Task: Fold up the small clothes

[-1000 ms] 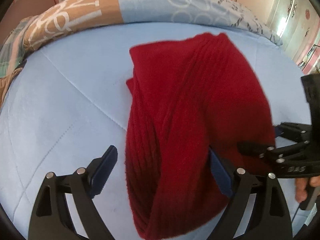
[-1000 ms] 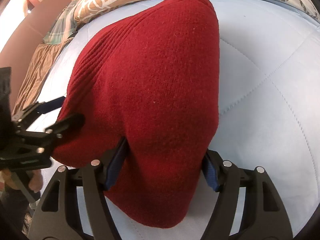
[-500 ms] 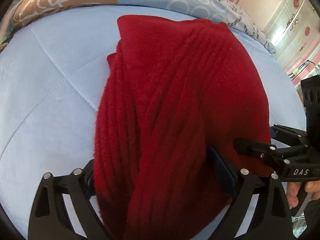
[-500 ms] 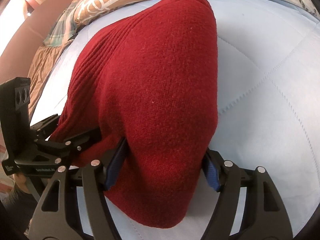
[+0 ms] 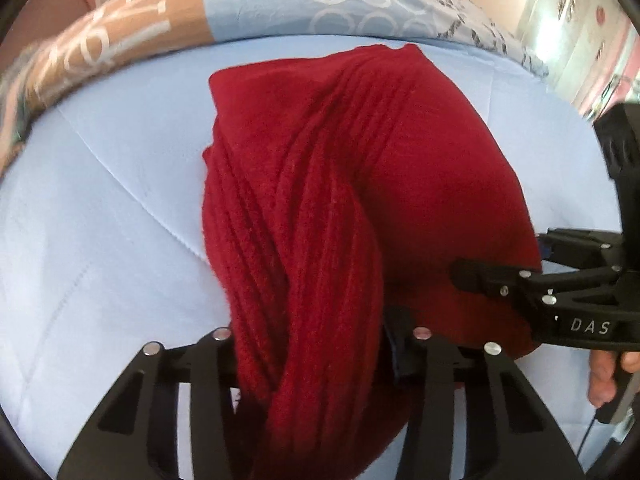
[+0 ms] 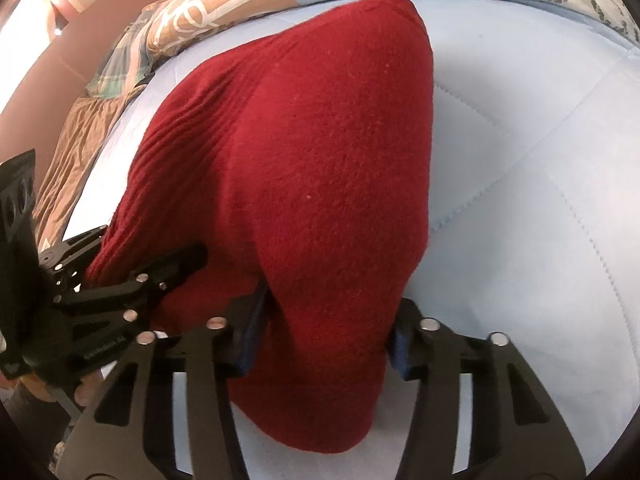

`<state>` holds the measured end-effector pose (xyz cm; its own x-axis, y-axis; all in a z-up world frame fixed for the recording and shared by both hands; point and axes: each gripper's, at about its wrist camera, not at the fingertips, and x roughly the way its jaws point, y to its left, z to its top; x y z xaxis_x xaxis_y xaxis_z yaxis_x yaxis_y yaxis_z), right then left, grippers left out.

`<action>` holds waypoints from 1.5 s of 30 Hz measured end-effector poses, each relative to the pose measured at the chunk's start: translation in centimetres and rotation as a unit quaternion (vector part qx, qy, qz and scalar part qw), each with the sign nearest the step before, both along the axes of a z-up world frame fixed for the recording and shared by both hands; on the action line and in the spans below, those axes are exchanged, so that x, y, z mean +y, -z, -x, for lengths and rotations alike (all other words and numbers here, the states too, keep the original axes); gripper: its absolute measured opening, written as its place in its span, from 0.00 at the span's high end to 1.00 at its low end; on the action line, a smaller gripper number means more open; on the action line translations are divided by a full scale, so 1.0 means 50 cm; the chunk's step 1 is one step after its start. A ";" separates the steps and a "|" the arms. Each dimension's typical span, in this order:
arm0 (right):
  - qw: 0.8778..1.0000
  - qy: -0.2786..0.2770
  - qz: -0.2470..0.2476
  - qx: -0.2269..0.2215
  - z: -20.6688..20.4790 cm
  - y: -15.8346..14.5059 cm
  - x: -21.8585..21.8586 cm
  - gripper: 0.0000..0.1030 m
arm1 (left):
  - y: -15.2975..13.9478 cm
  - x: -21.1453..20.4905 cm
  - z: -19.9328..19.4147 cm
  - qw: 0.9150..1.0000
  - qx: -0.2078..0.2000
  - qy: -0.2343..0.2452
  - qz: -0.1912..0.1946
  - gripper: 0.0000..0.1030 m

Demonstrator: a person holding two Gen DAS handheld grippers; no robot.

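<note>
Our left tongs (image 5: 316, 344) are closing, pads pinching the ribbed near edge of the red knit garment (image 5: 360, 184) at six o'clock; our right tongs (image 6: 324, 328) are closing on its smooth near edge too. It lies on the blue quilt (image 5: 100, 220), reaching toward twelve

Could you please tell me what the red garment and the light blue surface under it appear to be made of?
Red garment: likely knitted wool or acrylic, matte and fuzzy, with ribbed rows along one side. Light blue surface: seemingly quilted cotton-like bedding, smooth and matte, with stitched seam lines.
</note>
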<state>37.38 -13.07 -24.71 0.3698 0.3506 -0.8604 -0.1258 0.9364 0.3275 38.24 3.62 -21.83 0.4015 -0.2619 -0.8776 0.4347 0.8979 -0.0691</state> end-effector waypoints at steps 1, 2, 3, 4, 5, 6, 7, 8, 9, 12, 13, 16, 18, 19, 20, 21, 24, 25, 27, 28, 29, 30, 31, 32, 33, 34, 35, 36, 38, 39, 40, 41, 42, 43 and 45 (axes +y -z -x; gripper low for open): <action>1.000 -0.001 0.002 -0.005 0.001 -0.003 0.001 0.59 | -0.002 -0.005 0.000 1.000 -0.002 -0.003 -0.004 0.57; 1.000 -0.001 0.001 -0.009 0.003 -0.007 0.001 0.59 | -0.004 -0.003 0.002 1.000 -0.002 -0.010 -0.006 0.57; 1.000 0.000 0.000 -0.011 0.004 -0.009 0.000 0.61 | -0.007 -0.003 0.003 1.000 0.000 -0.014 -0.007 0.57; 1.000 0.000 0.000 -0.015 0.006 -0.011 0.000 0.63 | -0.009 -0.004 0.004 1.000 -0.001 -0.017 -0.010 0.57; 1.000 0.000 0.000 -0.018 0.007 -0.015 0.000 0.63 | -0.010 -0.007 0.003 1.000 -0.002 -0.019 -0.014 0.57; 1.000 0.000 0.000 -0.021 0.008 -0.018 -0.001 0.64 | -0.013 -0.012 0.005 1.000 -0.005 -0.021 -0.018 0.58; 1.000 0.000 0.000 -0.023 0.010 -0.021 -0.002 0.65 | -0.018 -0.016 0.008 0.999 -0.007 -0.022 -0.022 0.58; 1.000 0.001 0.000 -0.027 0.012 -0.026 -0.004 0.65 | -0.021 -0.028 0.006 0.999 -0.009 -0.023 -0.025 0.59; 0.999 0.000 -0.001 -0.032 0.015 -0.032 -0.007 0.66 | -0.025 -0.035 0.007 0.999 -0.011 -0.024 -0.029 0.59; 0.999 -0.001 0.002 -0.045 0.026 -0.047 -0.015 0.67 | -0.039 -0.065 0.023 0.999 -0.019 -0.025 -0.043 0.59; 0.999 -0.002 0.003 -0.049 0.033 -0.052 -0.020 0.67 | -0.046 -0.073 0.033 0.998 -0.022 -0.027 -0.045 0.59; 0.998 -0.001 0.006 -0.061 0.056 -0.068 -0.048 0.67 | -0.059 -0.100 0.057 0.998 -0.030 -0.028 -0.051 0.59; 0.998 0.000 0.012 -0.068 0.074 -0.079 -0.071 0.67 | -0.068 -0.125 0.076 0.998 -0.033 -0.029 -0.052 0.59; 0.997 0.001 0.014 -0.072 0.083 -0.083 -0.083 0.67 | -0.073 -0.141 0.090 0.998 -0.035 -0.029 -0.051 0.59; 0.997 0.004 0.017 -0.077 0.097 -0.089 -0.100 0.67 | -0.078 -0.158 0.099 0.998 -0.039 -0.027 -0.051 0.59; 0.996 0.007 0.019 -0.082 0.107 -0.093 -0.114 0.67 | -0.079 -0.168 0.106 0.998 -0.042 -0.025 -0.051 0.59; 0.995 0.020 0.024 -0.094 0.145 -0.104 -0.164 0.67 | -0.089 -0.220 0.144 0.997 -0.055 -0.011 -0.052 0.59; 0.995 0.026 0.024 -0.097 0.157 -0.105 -0.180 0.67 | -0.092 -0.235 0.153 0.997 -0.059 -0.007 -0.052 0.61; 0.994 0.038 0.022 -0.102 0.189 -0.105 -0.217 0.68 | -0.100 -0.270 0.188 0.996 -0.071 0.006 -0.051 0.62; 0.994 0.044 0.020 -0.101 0.203 -0.103 -0.231 0.68 | -0.101 -0.287 0.205 0.996 -0.076 0.013 -0.052 0.62; 0.993 0.053 0.017 -0.102 0.222 -0.100 -0.248 0.68 | -0.100 -0.301 0.219 0.995 -0.079 0.019 -0.053 0.62; 0.993 0.059 0.015 -0.103 0.238 -0.097 -0.261 0.68 | -0.097 -0.310 0.228 0.995 -0.081 0.024 -0.053 0.62; 0.992 0.064 0.014 -0.105 0.253 -0.093 -0.272 0.68 | -0.091 -0.323 0.245 0.995 -0.082 0.031 -0.054 0.62; 0.992 0.069 0.012 -0.104 0.270 -0.085 -0.282 0.68 | -0.088 -0.330 0.254 0.994 -0.082 0.035 -0.055 0.62; 0.992 0.072 0.011 -0.101 0.282 -0.076 -0.288 0.68 | -0.081 -0.336 0.266 0.994 -0.082 0.038 -0.057 0.62; 0.992 0.073 0.009 -0.098 0.289 -0.068 -0.289 0.68 | -0.073 -0.340 0.276 0.994 -0.080 0.040 -0.057 0.62; 0.993 0.077 0.005 -0.093 0.299 -0.053 -0.293 0.67 | -0.062 -0.341 0.284 0.995 -0.076 0.037 -0.057 0.62; 0.993 0.079 0.000 -0.089 0.306 -0.041 -0.298 0.67 | -0.051 -0.340 0.287 0.995 -0.071 0.033 -0.055 0.62; 0.992 0.084 -0.009 -0.090 0.319 -0.022 -0.302 0.67 | -0.029 -0.329 0.291 0.996 -0.065 0.025 -0.050 0.61; 0.992 0.085 -0.013 -0.092 0.323 -0.018 -0.304 0.67 | -0.023 -0.329 0.285 0.997 -0.064 0.021 -0.045 0.60; 0.992 0.086 -0.015 -0.093 0.324 -0.015 -0.304 0.66 | -0.021 -0.325 0.286 0.997 -0.063 0.017 -0.039 0.58; 0.991 0.088 -0.016 -0.096 0.325 -0.012 -0.303 0.66 | -0.018 -0.316 0.284 0.998 -0.062 0.012 -0.030 0.57; 0.991 0.090 -0.018 -0.098 0.323 -0.010 -0.302 0.64 | -0.017 -0.312 0.285 0.998 -0.063 0.010 -0.025 0.54; 0.991 0.090 -0.020 -0.099 0.323 -0.006 -0.303 0.63 | -0.015 -0.313 0.279 0.998 -0.064 0.009 -0.023 0.52; 0.990 0.092 -0.021 -0.104 0.322 -0.004 -0.301 0.61 | -0.014 -0.312 0.292 0.997 -0.072 0.013 -0.024 0.51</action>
<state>21.27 -28.13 -24.51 0.5982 0.2943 -0.7454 -0.0225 0.9359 0.3515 23.66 -11.96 -21.13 0.5176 -0.2334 -0.8231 0.4609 0.8866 0.0384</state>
